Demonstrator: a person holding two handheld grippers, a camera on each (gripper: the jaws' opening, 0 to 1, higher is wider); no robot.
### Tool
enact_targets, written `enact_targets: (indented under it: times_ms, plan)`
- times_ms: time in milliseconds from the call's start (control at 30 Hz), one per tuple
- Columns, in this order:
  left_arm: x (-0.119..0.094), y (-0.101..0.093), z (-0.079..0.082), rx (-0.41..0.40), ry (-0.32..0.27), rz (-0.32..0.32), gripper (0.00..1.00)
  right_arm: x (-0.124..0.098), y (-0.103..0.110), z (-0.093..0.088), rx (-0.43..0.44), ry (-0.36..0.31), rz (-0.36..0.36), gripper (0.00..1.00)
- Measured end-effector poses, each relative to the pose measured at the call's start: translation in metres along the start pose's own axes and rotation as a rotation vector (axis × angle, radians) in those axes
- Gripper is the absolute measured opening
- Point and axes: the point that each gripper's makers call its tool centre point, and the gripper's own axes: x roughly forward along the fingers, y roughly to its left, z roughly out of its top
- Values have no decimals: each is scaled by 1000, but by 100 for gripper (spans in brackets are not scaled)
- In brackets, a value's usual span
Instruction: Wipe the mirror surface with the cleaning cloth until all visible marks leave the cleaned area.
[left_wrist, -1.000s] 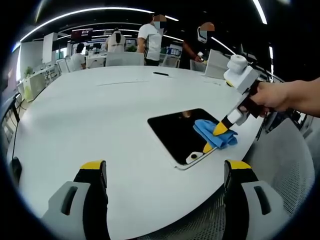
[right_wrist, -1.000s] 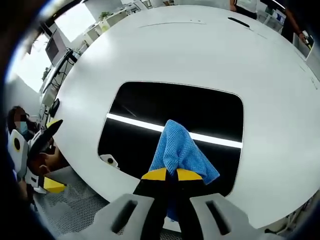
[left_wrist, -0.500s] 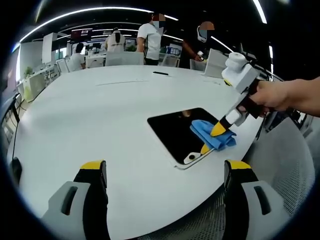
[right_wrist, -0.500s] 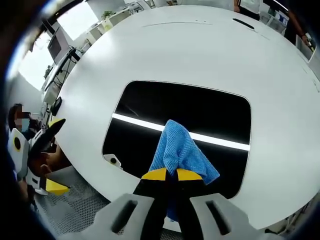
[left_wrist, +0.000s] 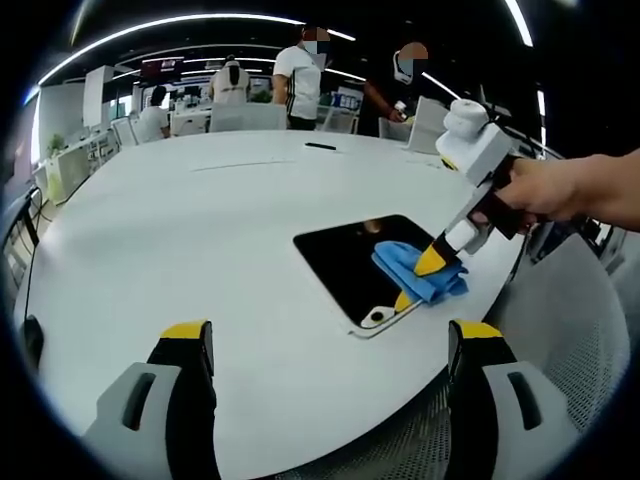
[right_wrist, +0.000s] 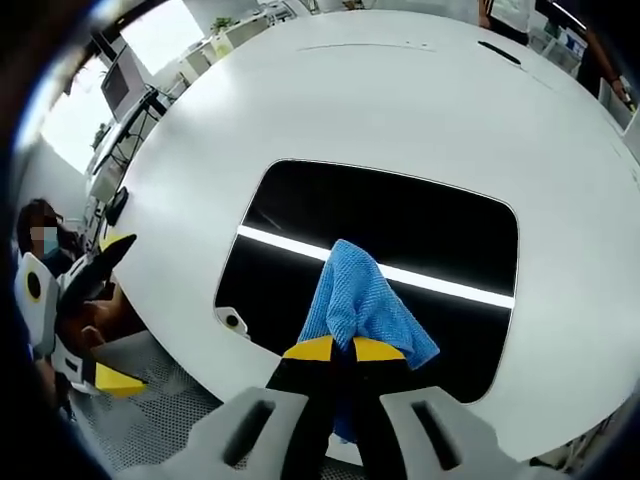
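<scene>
Left gripper (left_wrist: 330, 345): grey jaws, black inner faces, yellow tips. Right gripper (right_wrist: 334, 349): the same colours, white upper housing.

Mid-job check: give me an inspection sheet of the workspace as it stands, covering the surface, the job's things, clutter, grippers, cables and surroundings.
Surface: large white oval table, mostly bare.
Job's things: dark rounded-rectangle mirror lying flat near the table edge, reflecting a bright light strip; no marks that I can make out. Blue microfibre cleaning cloth resting on the mirror's near side.
Clutter: small dark flat object at the far side of the table.
Grippers: right gripper shut on the cloth; left gripper open, off the near edge, holding nothing.
Cables: nothing seen.
Surroundings: open office, people standing beyond the table, white mesh chair beside it.
</scene>
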Motion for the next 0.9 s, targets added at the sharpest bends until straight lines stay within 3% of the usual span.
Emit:
enact_targets:
  times_ms: [900]
  plan:
    - [0, 1, -2, 2, 8, 3, 97, 6, 22, 8, -24, 8, 36, 0]
